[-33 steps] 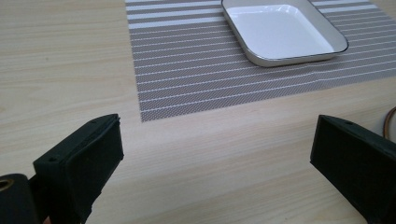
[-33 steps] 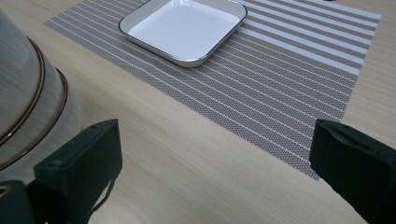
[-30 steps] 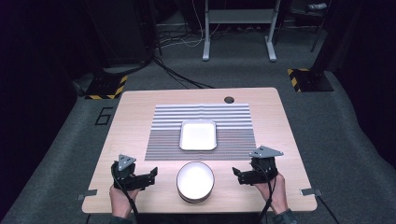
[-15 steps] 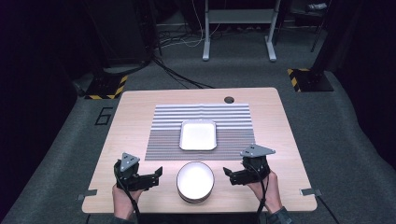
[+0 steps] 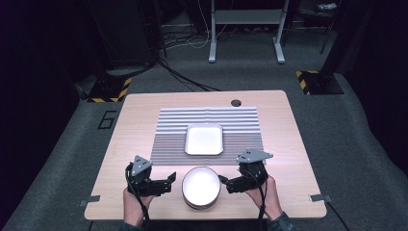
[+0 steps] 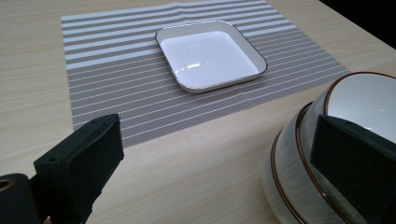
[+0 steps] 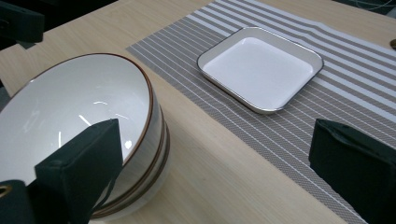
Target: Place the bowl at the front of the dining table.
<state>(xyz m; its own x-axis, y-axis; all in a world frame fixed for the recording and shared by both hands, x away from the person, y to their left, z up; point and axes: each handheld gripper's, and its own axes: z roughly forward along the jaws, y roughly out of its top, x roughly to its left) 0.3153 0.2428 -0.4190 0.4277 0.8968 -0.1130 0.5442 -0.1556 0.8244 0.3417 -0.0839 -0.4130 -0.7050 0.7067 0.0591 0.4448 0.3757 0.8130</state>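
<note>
- Pale wood table [image 5: 144, 120], striped grey placemat [image 5: 168, 130] centre frame, square white tray [image 5: 204, 139] on it — likely the drop spot.
- Stacked white brown-rimmed bowls [image 5: 201, 187] bottom centre, flanked by left gripper [image 5: 169, 183] and right gripper [image 5: 224, 182] — jaws apart, ready to grasp.

Stacked bowls [image 7: 93, 135], apparently three, sit left of the square plate [image 7: 260, 67] on the striped placemat [image 7: 299, 116].

We're looking at a lab or test studio: dark curtains are closing in all around the wooden table [image 5: 144, 120]. Hazard-striped floor plates [image 5: 109, 91] at ten and two o'clock, cables [image 5: 178, 72] trailing at twelve.
</note>
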